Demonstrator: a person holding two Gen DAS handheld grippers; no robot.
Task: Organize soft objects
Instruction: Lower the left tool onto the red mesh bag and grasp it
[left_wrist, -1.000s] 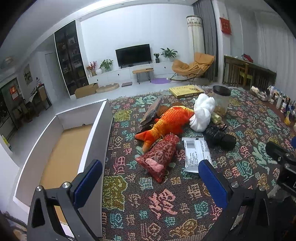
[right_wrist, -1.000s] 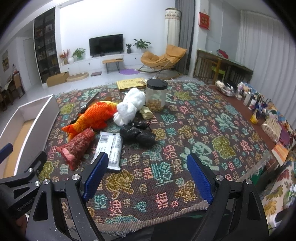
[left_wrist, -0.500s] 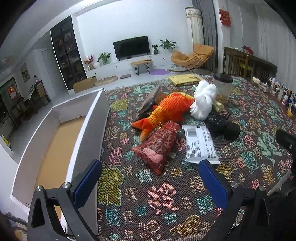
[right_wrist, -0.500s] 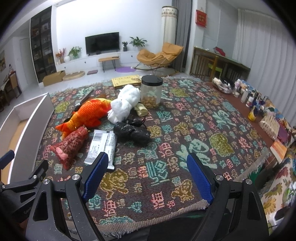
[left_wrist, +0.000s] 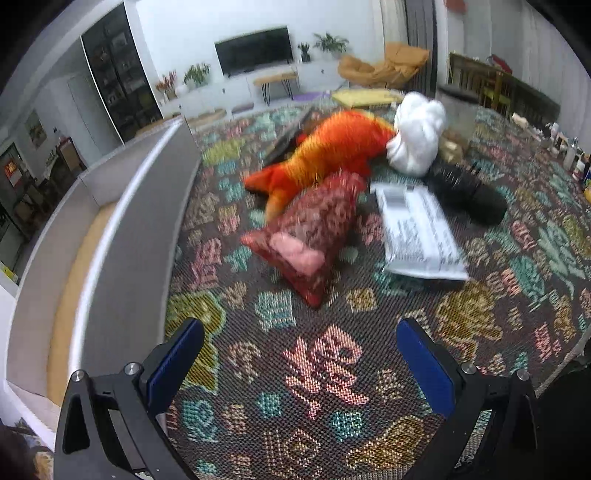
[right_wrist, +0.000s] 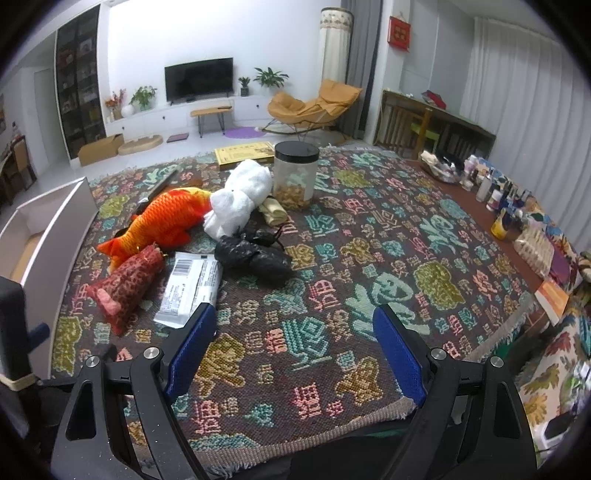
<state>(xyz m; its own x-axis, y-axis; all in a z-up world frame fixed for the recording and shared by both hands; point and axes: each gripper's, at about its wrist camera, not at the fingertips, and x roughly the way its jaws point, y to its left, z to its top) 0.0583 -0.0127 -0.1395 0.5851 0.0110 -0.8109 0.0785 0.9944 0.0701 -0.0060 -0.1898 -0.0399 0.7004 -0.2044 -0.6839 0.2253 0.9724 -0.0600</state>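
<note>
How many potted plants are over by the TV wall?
4, seen from the right wrist view: a small plant and a bushier plant right of the TV, a leafy plant and reddish flowers to its left. Others may be hidden.

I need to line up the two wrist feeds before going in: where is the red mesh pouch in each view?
Left wrist: red mesh pouch sits at centre, ahead of the open left gripper.
Right wrist: red mesh pouch lies at left, beyond the open right gripper's left finger.
Shared landmark: the orange fish plush, just behind the pouch.
</note>
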